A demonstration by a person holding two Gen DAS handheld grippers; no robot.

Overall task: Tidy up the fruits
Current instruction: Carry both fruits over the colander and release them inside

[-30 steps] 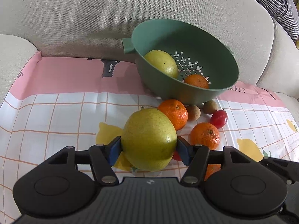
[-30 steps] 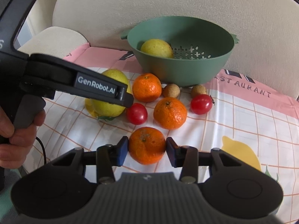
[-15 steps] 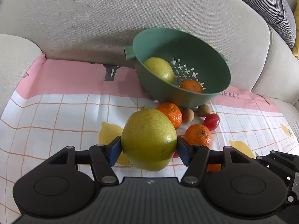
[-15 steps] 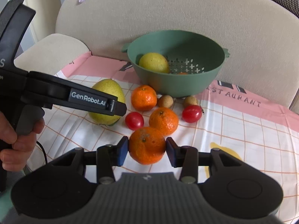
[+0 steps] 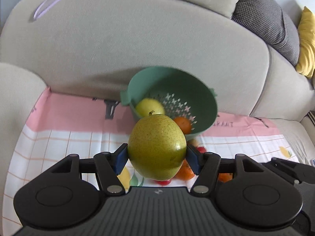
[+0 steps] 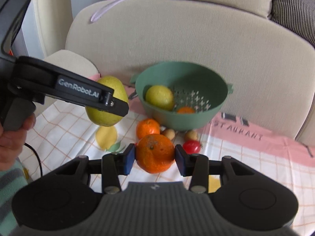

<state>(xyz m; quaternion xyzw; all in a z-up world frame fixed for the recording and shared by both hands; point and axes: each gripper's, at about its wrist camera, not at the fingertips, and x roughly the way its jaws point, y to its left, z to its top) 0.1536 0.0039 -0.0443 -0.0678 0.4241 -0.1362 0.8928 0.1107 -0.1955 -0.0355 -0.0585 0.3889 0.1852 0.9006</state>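
My left gripper (image 5: 157,158) is shut on a yellow-green pear (image 5: 157,146) and holds it in the air, short of the green colander (image 5: 204,106). The pear also shows in the right wrist view (image 6: 116,90), left of the colander (image 6: 214,116). My right gripper (image 6: 155,158) is shut on a mandarin (image 6: 155,153), lifted above the cloth. The colander holds a yellow pear (image 6: 159,97) and a mandarin (image 6: 185,110). On the cloth lie a mandarin (image 6: 147,128), two brown longans (image 6: 169,134) and a cherry tomato (image 6: 192,146).
A pink and white checked cloth (image 6: 256,157) covers the beige sofa seat. The sofa backrest (image 6: 196,39) rises right behind the colander. The left gripper's body (image 6: 59,86) and the hand holding it fill the left of the right wrist view. A grey cushion (image 5: 271,25) lies at upper right.
Both grippers have risen off the cloth with their fruit. The pear now hangs in the air left of the colander; the held mandarin is above the loose fruit.
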